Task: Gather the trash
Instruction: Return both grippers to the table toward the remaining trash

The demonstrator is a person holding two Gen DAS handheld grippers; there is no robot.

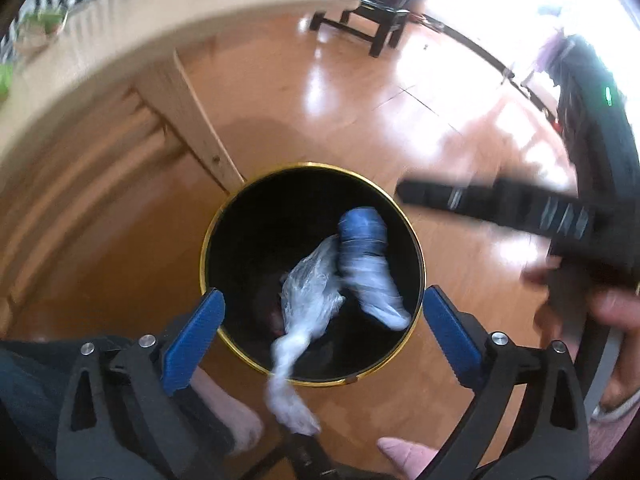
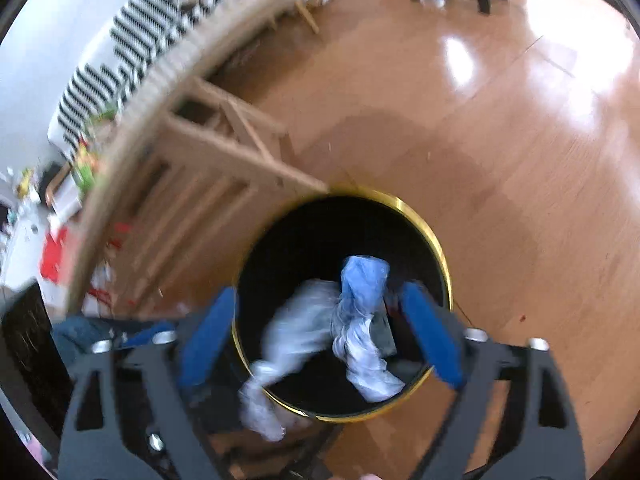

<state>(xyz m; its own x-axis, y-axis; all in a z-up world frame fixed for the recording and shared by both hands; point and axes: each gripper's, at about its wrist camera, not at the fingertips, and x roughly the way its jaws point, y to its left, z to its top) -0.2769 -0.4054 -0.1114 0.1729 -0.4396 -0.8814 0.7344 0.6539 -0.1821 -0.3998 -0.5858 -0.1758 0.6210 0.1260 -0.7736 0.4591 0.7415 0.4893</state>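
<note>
A round black trash bin with a gold rim point(image 1: 418, 248) stands on the wooden floor; it also shows in the right wrist view point(image 2: 442, 256). A clear plastic bag point(image 1: 310, 292) and a blue-and-white plastic wrapper point(image 1: 366, 248) are blurred in mid-air over the bin's mouth; the bag point(image 2: 296, 332) and wrapper point(image 2: 364, 280) also show in the right wrist view. My left gripper point(image 1: 320, 320) is open above the bin, jaws apart, holding nothing. My right gripper point(image 2: 320, 328) is open above the bin, empty; it also shows as a dark blurred shape in the left wrist view point(image 1: 500, 204).
A light wooden table point(image 1: 120, 48) stands just left of the bin, its leg point(image 1: 200, 128) touching the rim area. A dark stool point(image 1: 360, 12) stands farther back. A striped cloth point(image 2: 132, 40) and clutter lie beyond the table. Shiny wooden floor point(image 2: 520, 160) surrounds the bin.
</note>
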